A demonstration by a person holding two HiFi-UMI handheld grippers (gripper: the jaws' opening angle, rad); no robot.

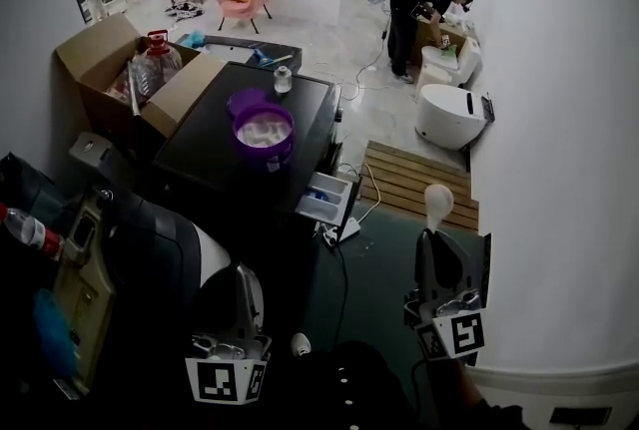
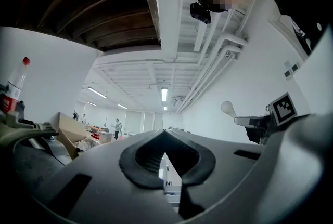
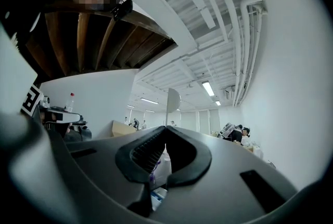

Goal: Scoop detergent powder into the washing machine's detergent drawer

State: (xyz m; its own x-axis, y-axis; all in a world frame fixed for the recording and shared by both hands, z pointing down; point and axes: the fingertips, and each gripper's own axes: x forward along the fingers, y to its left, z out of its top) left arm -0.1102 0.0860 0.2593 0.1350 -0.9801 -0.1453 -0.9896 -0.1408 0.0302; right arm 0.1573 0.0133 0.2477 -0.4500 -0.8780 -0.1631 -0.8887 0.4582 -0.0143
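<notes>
A washing machine (image 1: 200,154) with a dark top stands in the middle of the head view. An open purple tub (image 1: 263,131) of white detergent powder sits on top of it. The white detergent drawer (image 1: 329,197) is pulled out at the front right corner. My right gripper (image 1: 431,238) is shut on the handle of a white scoop (image 1: 437,204), held upright well right of the drawer. From the right gripper view the scoop (image 3: 171,101) rises above the closed jaws of the right gripper (image 3: 165,130). My left gripper (image 1: 245,273) hangs low in front of the machine, and the left gripper (image 2: 165,132) is shut on nothing.
An open cardboard box (image 1: 95,54) with a large water jug (image 1: 158,59) stands left of the machine. A small jar (image 1: 283,79) sits at the top's far edge. A wooden pallet (image 1: 414,181), a white toilet (image 1: 449,114) and a person (image 1: 407,19) are at the right.
</notes>
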